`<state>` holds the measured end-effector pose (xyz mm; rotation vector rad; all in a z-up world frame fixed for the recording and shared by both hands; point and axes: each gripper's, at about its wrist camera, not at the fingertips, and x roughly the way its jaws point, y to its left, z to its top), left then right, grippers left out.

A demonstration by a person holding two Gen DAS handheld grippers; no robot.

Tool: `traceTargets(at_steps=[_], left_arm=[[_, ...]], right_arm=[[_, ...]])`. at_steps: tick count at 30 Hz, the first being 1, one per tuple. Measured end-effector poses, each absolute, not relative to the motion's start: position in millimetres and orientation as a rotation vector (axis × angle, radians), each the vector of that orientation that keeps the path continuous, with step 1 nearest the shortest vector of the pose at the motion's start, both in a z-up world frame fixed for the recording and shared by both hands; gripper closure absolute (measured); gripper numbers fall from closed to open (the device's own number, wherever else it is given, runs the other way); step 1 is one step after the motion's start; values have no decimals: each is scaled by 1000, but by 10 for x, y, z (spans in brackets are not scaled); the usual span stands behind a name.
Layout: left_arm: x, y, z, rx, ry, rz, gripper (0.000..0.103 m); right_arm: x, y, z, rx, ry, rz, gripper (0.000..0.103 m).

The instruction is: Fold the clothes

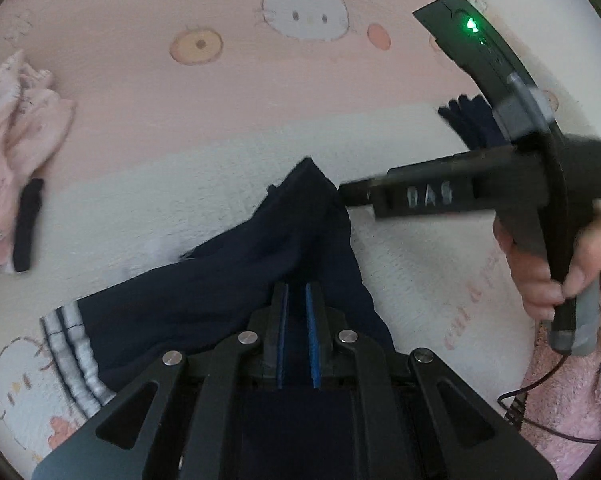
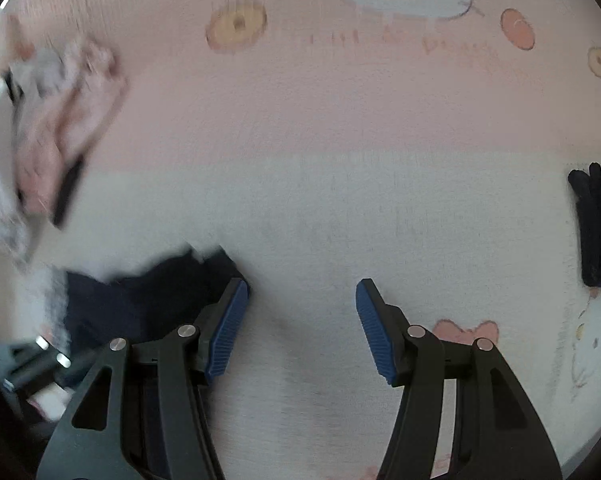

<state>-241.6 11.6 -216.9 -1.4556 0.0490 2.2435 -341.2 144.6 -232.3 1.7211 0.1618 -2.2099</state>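
One navy garment (image 1: 236,280) with grey-white striped cuff (image 1: 74,356) lies on the pink-and-white cartoon-cat blanket (image 1: 140,100); left gripper (image 1: 296,300) has its blue pads nearly together, clamped on the navy cloth; right gripper (image 2: 300,300) stands wide apart, empty, its left pad beside the cloth's edge; its body reads "DAS", held by a hand (image 1: 560,264); folded dark pile (image 2: 598,224) at right; pink clothes heap (image 1: 16,148) far left.

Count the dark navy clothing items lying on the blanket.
2: a navy garment with striped cuff gripped in the left tongs, and a folded navy piece at the blanket's right edge. The pink pile may hide more.
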Motion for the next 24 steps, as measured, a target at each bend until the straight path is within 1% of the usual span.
traceTargets(at_steps=[1, 3, 4, 8, 13, 17, 22, 24], left_arm=[[-2452, 120, -2209, -1472, 56, 2235, 93], [-2516, 98, -2258, -1483, 52, 2224, 93], [-2542, 83, -2265, -1481, 46, 2220, 93], [-2572, 67, -2207, -1440, 58, 2246, 93], [-2658, 73, -2319, -1443, 81, 2265, 93], [-2689, 22, -2325, -1435, 67, 2263, 93], [-2713, -60, -2326, -1434, -4, 2251, 93], [-2718, -59, -2324, -1435, -2, 2251, 93]], right_arm=[[-3399, 1387, -2354, 1717, 187, -2207, 42], [-3364, 1307, -2334, 1684, 226, -2200, 43], [-3353, 1259, -2315, 1664, 231, -2190, 44], [-3325, 1093, -2280, 1606, 245, -2143, 44], [-3290, 978, -2308, 1581, 285, -2085, 44], [-3323, 968, -2341, 1580, 241, -2092, 44], [-3407, 1084, -2321, 1594, 87, -2071, 44], [-3419, 1094, -2319, 1595, 92, -2076, 44]])
